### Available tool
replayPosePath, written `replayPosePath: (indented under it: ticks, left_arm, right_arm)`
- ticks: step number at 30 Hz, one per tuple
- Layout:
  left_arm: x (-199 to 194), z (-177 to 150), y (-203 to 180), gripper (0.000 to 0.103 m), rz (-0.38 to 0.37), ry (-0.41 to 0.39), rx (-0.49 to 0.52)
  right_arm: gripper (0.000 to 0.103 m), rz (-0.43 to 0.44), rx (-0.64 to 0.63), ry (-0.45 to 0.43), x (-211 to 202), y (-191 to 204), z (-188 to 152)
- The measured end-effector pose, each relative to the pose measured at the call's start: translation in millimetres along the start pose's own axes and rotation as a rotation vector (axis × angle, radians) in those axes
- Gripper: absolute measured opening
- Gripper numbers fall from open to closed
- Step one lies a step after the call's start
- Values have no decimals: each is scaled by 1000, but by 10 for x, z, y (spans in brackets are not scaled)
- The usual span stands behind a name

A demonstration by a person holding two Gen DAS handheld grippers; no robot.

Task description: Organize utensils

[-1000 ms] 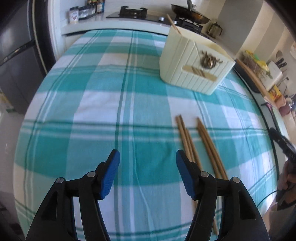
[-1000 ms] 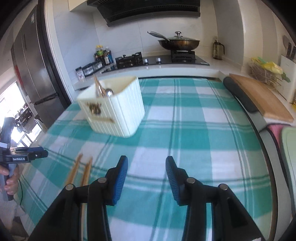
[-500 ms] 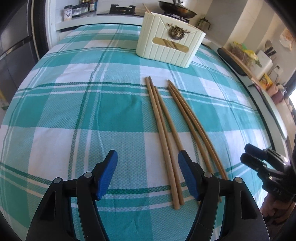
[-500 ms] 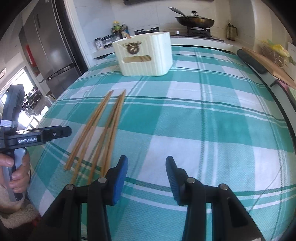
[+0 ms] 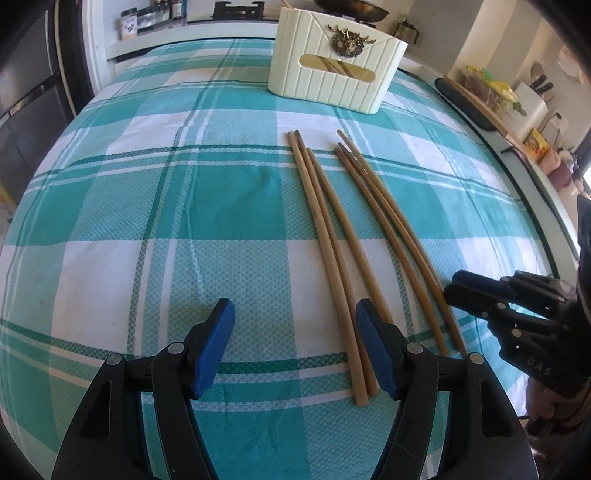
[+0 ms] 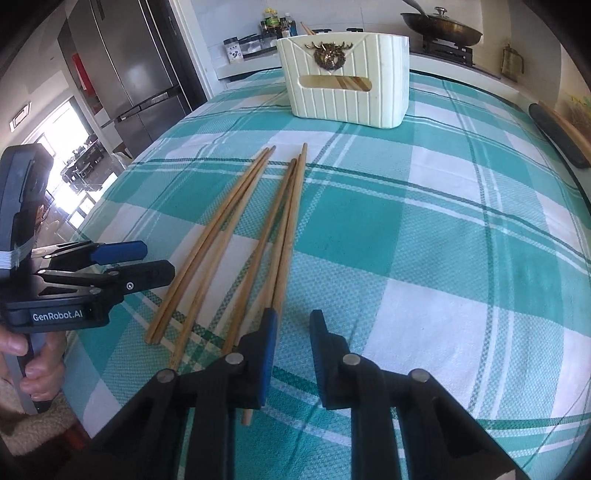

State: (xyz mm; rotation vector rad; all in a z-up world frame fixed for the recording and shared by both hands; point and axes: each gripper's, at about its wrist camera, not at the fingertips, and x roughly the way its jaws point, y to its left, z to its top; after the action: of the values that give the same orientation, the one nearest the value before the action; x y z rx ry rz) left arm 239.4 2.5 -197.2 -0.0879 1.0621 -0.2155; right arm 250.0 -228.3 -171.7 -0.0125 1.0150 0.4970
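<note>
Several wooden chopsticks lie in two loose bundles (image 5: pixel 321 240) (image 5: pixel 384 221) on the teal plaid cloth, pointing at a cream utensil holder (image 5: pixel 332 77) at the far end. More chopsticks stand inside the holder (image 6: pixel 347 81). My left gripper (image 5: pixel 294 310) is open over bare cloth, and its right finger covers the near ends of the left bundle. My right gripper (image 6: pixel 294 315) has its jaws closing with nothing between them. Its left finger sits over the near ends of the right bundle (image 6: pixel 284 229). Each gripper shows in the other's view (image 5: pixel 454 291) (image 6: pixel 147 266).
The cloth-covered table (image 6: pixel 461 229) drops off close behind both grippers. A steel fridge (image 6: pixel 129 66) stands at the left and a hob with a pan (image 6: pixel 439 26) lies beyond the holder. A cutting board (image 5: pixel 476 99) runs along the right counter. A hand (image 6: pixel 37 365) grips the left tool.
The right gripper's jaws have narrowed, and it has moved left and down onto the near ends of the right bundle. The left gripper swung over the chopsticks earlier and has kept still since.
</note>
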Motion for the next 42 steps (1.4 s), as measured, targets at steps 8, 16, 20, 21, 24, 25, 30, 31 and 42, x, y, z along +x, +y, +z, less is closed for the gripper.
replayPosePath:
  ticks: [8,16,20,21,24,25,30,31,42]
  left_arm:
    - [26,11,-41,74,23,4,18]
    - [88,51,-83,76,90,13,36]
    - [133,112,-101,76,107,10,22]
    - [145,133,-111,74,108,13,21]
    - [134,175,-123,54,103,13,18]
    - [135,182,-110,48,107,19,12]
    - [113,180,-2,42,77,19,-17]
    - [115,185,6,42,74,20,-22]
    - [112,166,39,6,129,15,-22]
  right_arm:
    - [19,-23,-37,24,37,72,29]
    - [14,-114,-97,24,74,101,36]
    - [12,-139,-116,7,98,107,59]
    - [11,-148,-119,-1,110,106,71]
    - [8,-184,-113,-28,131,66,100]
    - [7,-199,-103,-34,130,39,105]
    - [6,-227,-51,-40,61,-139,66]
    - [6,-230,-42,-41,45,-167,52]
    - [6,-320,34,-49,-120,-443,-91]
